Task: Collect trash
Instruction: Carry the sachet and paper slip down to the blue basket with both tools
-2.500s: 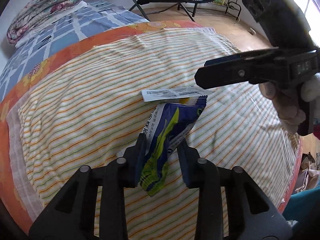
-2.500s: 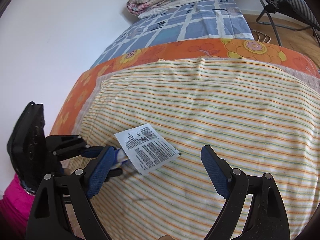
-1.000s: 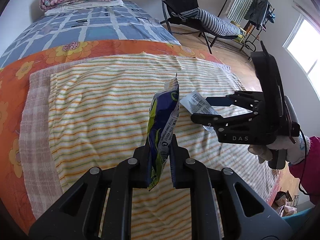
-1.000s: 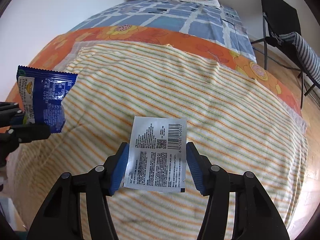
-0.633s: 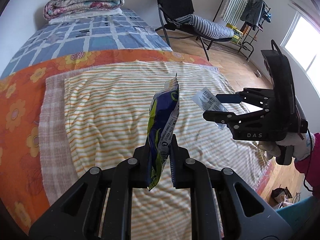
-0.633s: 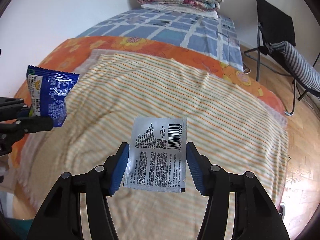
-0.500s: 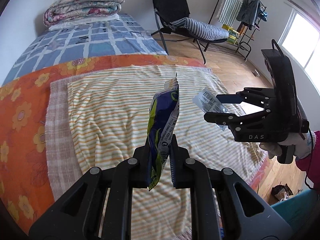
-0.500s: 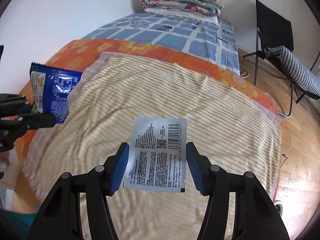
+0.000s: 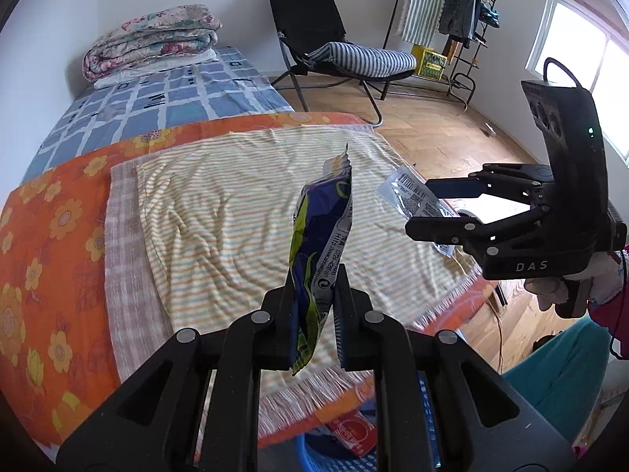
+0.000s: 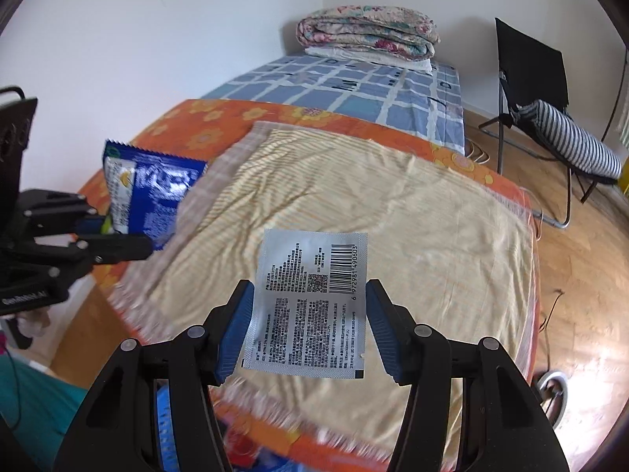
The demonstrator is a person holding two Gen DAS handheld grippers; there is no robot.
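My left gripper [image 9: 314,314] is shut on a blue and green snack wrapper [image 9: 320,236], held upright above the near edge of the striped blanket [image 9: 236,204]. The wrapper also shows in the right wrist view [image 10: 149,192], at the left, in the left gripper [image 10: 118,236]. My right gripper [image 10: 308,326] is shut on a silver sachet with a barcode [image 10: 310,299], held in the air over the bed's near edge. In the left wrist view the right gripper [image 9: 436,208] is at the right, with the sachet [image 9: 412,196] in it.
A blue basket [image 9: 314,452] with a red packet [image 9: 350,432] lies low, below the bed's edge. Folded quilts [image 9: 149,39] sit at the bed's far end. A black folding chair [image 9: 322,51], a clothes rack [image 9: 452,19] and wooden floor [image 9: 452,137] are to the right.
Both grippers closed on their wrappers, lifted them off the blanket and pulled back from the bed. The bed's near edge and the blue basket have come into view.
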